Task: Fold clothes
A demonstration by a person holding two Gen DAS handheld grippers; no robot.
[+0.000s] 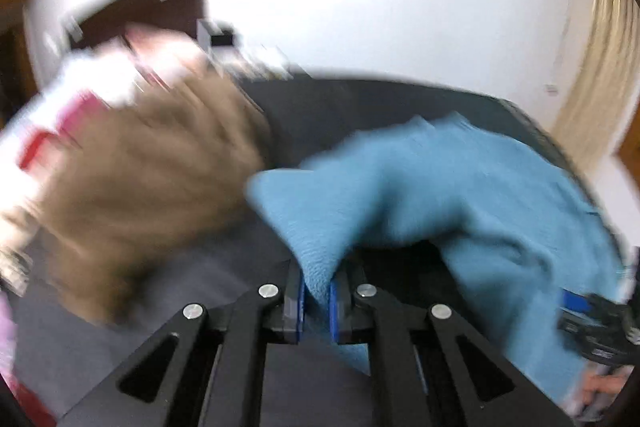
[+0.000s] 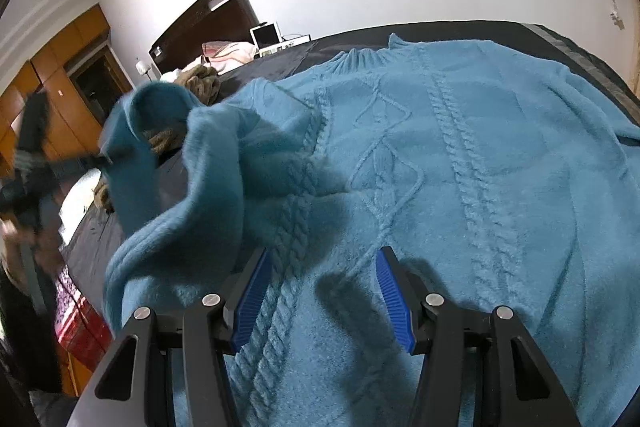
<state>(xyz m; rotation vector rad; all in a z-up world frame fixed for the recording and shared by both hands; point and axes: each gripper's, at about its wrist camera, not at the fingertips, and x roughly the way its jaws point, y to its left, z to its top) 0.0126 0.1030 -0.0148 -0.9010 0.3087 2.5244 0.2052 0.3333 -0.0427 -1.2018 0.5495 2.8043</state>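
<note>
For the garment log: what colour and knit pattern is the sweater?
Blue sweater, cable-knit with diamonds; right wrist view shows it best.

your left wrist view was smeared: the brown garment (image 1: 140, 195) showed no weave. the blue sweater (image 2: 460, 167) ran off the lower edge, and your left gripper (image 2: 105, 159) was blurred.

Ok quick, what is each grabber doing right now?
Left gripper: closed, pinching a fold of the blue sweater.
Right gripper: open, holding nothing, fingers above the sweater.
</note>
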